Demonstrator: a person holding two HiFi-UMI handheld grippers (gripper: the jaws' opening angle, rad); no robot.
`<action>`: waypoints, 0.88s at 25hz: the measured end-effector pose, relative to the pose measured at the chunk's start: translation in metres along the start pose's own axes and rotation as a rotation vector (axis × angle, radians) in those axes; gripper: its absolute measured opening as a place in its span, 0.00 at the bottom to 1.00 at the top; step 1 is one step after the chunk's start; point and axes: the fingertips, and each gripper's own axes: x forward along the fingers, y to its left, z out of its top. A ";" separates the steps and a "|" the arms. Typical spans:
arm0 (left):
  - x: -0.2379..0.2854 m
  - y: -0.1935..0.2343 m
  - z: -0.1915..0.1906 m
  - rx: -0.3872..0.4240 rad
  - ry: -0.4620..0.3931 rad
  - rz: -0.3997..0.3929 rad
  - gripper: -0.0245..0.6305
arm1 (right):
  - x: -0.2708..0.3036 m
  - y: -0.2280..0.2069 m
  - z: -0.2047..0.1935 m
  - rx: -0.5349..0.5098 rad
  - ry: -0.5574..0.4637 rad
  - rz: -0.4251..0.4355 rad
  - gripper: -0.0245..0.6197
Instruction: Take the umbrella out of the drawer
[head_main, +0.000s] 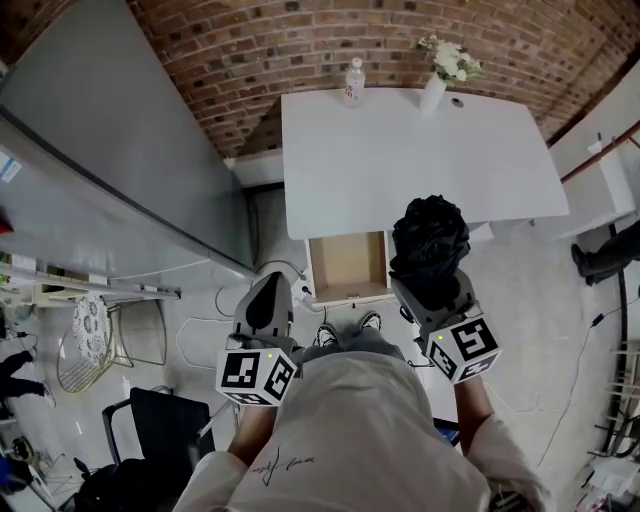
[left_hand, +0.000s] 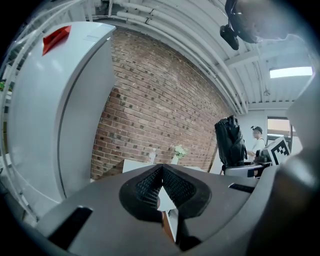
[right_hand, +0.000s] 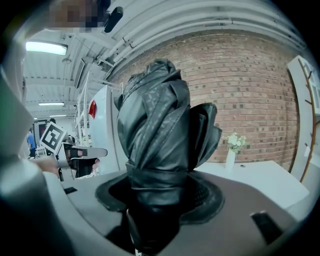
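A folded black umbrella (head_main: 430, 240) stands upright in my right gripper (head_main: 432, 292), whose jaws are shut on its lower end. In the right gripper view the umbrella (right_hand: 159, 130) fills the middle, rising from between the pads. It is held above the floor, just right of the open wooden drawer (head_main: 348, 266) under the white desk (head_main: 410, 160). My left gripper (head_main: 268, 305) hangs left of the drawer, shut, with nothing between its pads (left_hand: 172, 187). In the left gripper view the umbrella (left_hand: 230, 142) shows at the right.
A bottle (head_main: 354, 82) and a vase of flowers (head_main: 440, 72) stand at the desk's far edge against the brick wall. A large grey cabinet (head_main: 110, 160) is at the left. A black chair (head_main: 165, 425) stands near left. A person's shoes (head_main: 345, 328) are below the drawer.
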 end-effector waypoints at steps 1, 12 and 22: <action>-0.001 -0.001 0.000 0.001 -0.002 -0.002 0.07 | -0.001 0.001 -0.001 0.000 0.001 -0.001 0.44; -0.007 -0.002 -0.011 -0.037 0.019 -0.034 0.07 | -0.007 0.005 -0.006 0.012 0.009 -0.020 0.44; -0.010 -0.010 -0.011 -0.045 0.013 -0.049 0.07 | -0.014 0.008 -0.006 0.015 0.008 -0.014 0.44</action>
